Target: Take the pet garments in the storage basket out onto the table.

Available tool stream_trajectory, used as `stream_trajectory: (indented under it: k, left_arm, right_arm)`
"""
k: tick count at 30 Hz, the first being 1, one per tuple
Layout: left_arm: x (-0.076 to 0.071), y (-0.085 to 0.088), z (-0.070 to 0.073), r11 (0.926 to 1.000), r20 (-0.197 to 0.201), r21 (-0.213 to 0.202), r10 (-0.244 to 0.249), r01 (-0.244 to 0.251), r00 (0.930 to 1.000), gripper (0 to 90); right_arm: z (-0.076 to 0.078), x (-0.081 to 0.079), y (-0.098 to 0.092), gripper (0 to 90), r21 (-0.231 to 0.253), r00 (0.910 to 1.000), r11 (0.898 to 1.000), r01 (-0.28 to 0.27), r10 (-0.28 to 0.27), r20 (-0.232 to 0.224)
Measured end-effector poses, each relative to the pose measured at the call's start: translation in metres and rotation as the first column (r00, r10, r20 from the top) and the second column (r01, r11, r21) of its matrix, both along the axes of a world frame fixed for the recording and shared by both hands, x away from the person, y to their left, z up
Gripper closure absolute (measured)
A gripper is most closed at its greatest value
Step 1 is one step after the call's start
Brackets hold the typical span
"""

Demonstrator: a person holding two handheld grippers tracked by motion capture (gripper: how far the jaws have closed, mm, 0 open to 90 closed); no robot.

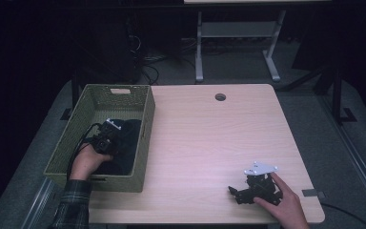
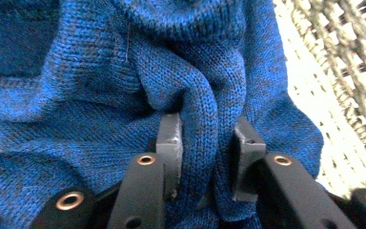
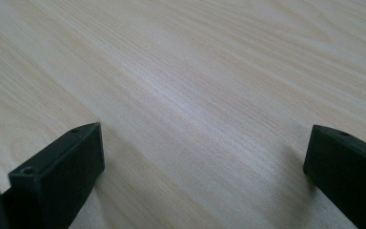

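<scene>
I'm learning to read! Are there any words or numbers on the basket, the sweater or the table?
None: no words, numbers or signs can be read on the basket, the blue sweater or the table.

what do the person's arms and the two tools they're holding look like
Both tools are black. The left tool has grey pads, brass-coloured rivets on its arms and a black cable trailing from it. The right tool carries a pale grey three-cornered plate on top. The left forearm wears a dark green plaid sleeve; the right hand shows no sleeve.
</scene>
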State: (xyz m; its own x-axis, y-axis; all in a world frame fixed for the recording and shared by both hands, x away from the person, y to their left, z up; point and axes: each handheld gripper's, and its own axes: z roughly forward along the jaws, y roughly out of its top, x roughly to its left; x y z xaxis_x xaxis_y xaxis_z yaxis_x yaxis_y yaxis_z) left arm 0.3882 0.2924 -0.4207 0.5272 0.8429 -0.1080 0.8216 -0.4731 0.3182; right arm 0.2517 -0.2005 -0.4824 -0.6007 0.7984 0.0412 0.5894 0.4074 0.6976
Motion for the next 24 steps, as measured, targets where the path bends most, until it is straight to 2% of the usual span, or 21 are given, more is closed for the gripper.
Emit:
stream_trajectory:
  k: [4, 9, 13, 15, 19, 24]
  left_arm:
    - [0.001, 0.005, 0.005, 0.9994, 0.008, -0.035, 0.003, -0.003, 1.0, 72.0]
    - [-0.002, 0.01, 0.014, 0.9955, 0.084, -0.092, 0.032, -0.025, 0.996, 71.9]
    - [-0.004, 0.017, 0.021, 0.9869, 0.132, -0.155, 0.066, -0.046, 0.989, 71.9]
    - [-0.005, 0.02, 0.025, 0.9812, 0.16, -0.186, 0.08, -0.049, 0.9839, 72.0]
    - [-0.007, 0.023, 0.031, 0.9695, 0.191, -0.241, 0.096, -0.048, 0.9769, 72.1]
    - [-0.01, 0.028, 0.039, 0.9439, 0.247, -0.329, 0.12, -0.034, 0.9615, 72.0]
  right_arm:
    - [0.0, 0.0, 0.0, 0.0, 0.0, 1.0, 1.0, 0.0, 0.0, 0.0]
    - [0.0, 0.0, 0.0, 0.0, 0.0, 1.0, 1.0, 0.0, 0.0, 0.0]
    - [0.0, 0.0, 0.0, 0.0, 0.0, 1.0, 1.0, 0.0, 0.0, 0.0]
    - [0.0, 0.0, 0.0, 0.0, 0.0, 1.0, 1.0, 0.0, 0.0, 0.0]
    - [0.0, 0.0, 0.0, 0.0, -0.001, 1.0, 1.0, 0.0, 0.0, 0.002]
    - [0.0, 0.0, 0.0, 0.0, -0.001, 1.0, 1.0, -0.001, 0.001, 0.002]
